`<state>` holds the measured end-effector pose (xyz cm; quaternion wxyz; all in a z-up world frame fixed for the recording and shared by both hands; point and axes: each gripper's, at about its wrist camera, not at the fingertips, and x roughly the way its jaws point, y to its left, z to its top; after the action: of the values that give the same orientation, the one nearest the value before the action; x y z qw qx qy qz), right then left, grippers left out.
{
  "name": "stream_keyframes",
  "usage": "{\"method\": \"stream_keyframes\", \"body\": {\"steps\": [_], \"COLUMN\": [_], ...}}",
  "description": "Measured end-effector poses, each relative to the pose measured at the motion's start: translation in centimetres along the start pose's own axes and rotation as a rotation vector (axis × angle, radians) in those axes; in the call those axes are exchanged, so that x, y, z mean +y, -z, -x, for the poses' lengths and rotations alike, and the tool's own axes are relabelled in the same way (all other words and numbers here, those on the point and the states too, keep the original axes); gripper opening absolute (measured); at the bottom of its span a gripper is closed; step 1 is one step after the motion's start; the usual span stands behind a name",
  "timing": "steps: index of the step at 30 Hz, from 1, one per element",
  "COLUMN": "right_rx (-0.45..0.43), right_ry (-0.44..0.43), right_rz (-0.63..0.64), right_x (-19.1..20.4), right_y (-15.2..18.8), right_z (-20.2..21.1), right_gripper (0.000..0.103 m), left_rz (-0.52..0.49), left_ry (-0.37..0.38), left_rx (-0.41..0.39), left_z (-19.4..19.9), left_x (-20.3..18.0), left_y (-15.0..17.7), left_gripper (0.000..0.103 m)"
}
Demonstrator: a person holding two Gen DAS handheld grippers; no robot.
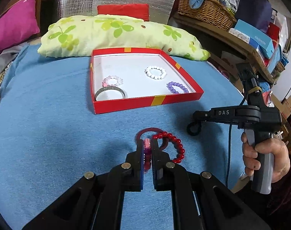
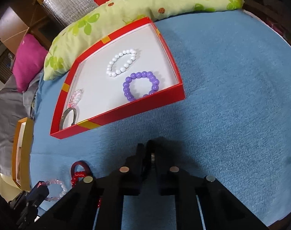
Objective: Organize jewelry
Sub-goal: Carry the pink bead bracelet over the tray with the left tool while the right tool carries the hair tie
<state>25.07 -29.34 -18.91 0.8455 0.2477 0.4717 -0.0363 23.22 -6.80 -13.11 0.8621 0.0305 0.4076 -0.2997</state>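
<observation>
Left gripper: clenched on a pink bead bracelet, low centre of the left wrist view.
Red bead bracelet: just right of those fingers, on the blue cloth.
Right gripper: closed, holding a black hair tie.
Red box: upper centre, well beyond.

The blue bedcover is matt, rough-knit cloth. The purple beads are glossy plastic. The red box looks like smooth card, the basket woven wicker.
</observation>
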Motion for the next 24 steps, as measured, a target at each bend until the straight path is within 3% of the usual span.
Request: {"method": "stream_keyframes", "body": {"steps": [6,18,24], "right_rx": [-0.065,-0.216,-0.266], "right_ry": [-0.017,-0.246,-0.298], "right_rz": [0.066,0.076,0.046], "right_x": [0.6,-0.1,-0.9], "right_y": [0.1,-0.4,-1.2], "right_z": [1.5,6.4,7.7], "right_gripper": [0.009,0.009,0.009], "left_rz": [0.009,0.024,0.022], "left_ry": [0.013,0.034,0.061], "left_rx": [-0.015,-0.063,-0.090], "left_z": [0.2,1.0,1.1], "left_x": [-0.2,-0.1,-0.6], "left_y": [-0.3,-1.2,-2.2], "left_gripper": [0.007,0.007,0.007]}}
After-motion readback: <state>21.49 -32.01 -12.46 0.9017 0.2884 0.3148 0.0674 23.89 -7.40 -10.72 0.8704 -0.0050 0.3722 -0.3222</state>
